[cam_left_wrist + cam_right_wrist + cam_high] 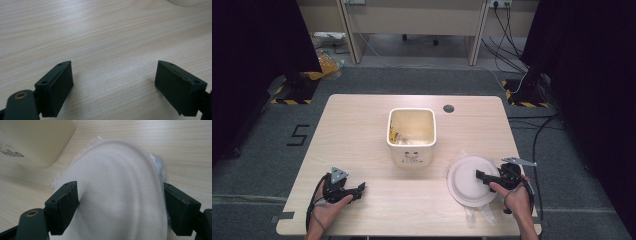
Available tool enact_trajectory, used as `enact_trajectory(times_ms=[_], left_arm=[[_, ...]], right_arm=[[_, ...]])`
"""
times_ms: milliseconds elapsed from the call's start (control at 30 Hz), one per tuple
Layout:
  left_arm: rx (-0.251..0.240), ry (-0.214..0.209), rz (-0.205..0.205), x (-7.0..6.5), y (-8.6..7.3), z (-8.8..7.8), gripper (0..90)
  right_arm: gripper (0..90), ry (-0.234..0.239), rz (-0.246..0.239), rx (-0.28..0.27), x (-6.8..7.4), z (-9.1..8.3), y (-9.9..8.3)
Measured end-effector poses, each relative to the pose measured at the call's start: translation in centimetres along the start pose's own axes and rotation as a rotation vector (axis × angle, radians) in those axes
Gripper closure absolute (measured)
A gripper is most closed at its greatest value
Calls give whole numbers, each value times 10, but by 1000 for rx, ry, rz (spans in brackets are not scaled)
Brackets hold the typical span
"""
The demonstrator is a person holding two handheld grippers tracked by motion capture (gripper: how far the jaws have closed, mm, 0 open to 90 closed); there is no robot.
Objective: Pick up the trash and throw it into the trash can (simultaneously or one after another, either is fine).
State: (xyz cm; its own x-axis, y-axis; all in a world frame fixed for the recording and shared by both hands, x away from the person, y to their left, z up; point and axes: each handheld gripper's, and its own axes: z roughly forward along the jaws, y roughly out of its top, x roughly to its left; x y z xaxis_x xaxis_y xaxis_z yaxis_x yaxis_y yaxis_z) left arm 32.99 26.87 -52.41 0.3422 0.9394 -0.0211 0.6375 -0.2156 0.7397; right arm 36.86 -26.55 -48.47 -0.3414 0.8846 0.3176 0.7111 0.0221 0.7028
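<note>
A white paper plate (pixel 467 180) lies on the right side of the wooden table (pixel 362 130), on a crumpled sheet of clear plastic (pixel 477 214). My right gripper (pixel 479 176) reaches over the plate from its right edge and is open. In the right gripper view the plate (pixel 120 202) bulges up between the two spread jaws of that gripper (pixel 120 188), with the plastic (pixel 157 162) showing at its rim. My left gripper (pixel 361 190) rests near the front left of the table. It is open over bare wood (pixel 113 65), with nothing between its fingers.
A cream square bin (pixel 412 156) with some scraps inside stands at the table's middle, its wall (pixel 32 140) just beyond the plate. A round cable hole (pixel 448 108) sits behind it. Cables (pixel 537 135) trail on the floor to the right.
</note>
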Motion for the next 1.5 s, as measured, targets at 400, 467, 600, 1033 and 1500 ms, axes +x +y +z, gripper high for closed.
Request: enact_trajectory(times_ms=[400,467,600,1033,1500], left_arm=[[-13,-37,-11,-1,0,-2,163],[-21,-61,-26,-4,0,-3,162],[-39,-118,-2,-27,7,-9,162],[-27,-290,161,-131,30,17,167],[-28,-354,236,-201,57,57,173]], right_arm=[[197,-4,-31,-91,0,-36,10],[201,-6,-37,-105,-1,-41,11],[232,15,-60,-121,-1,-50,14],[260,25,-110,-89,1,-46,14],[267,45,-114,-62,-2,-40,11]])
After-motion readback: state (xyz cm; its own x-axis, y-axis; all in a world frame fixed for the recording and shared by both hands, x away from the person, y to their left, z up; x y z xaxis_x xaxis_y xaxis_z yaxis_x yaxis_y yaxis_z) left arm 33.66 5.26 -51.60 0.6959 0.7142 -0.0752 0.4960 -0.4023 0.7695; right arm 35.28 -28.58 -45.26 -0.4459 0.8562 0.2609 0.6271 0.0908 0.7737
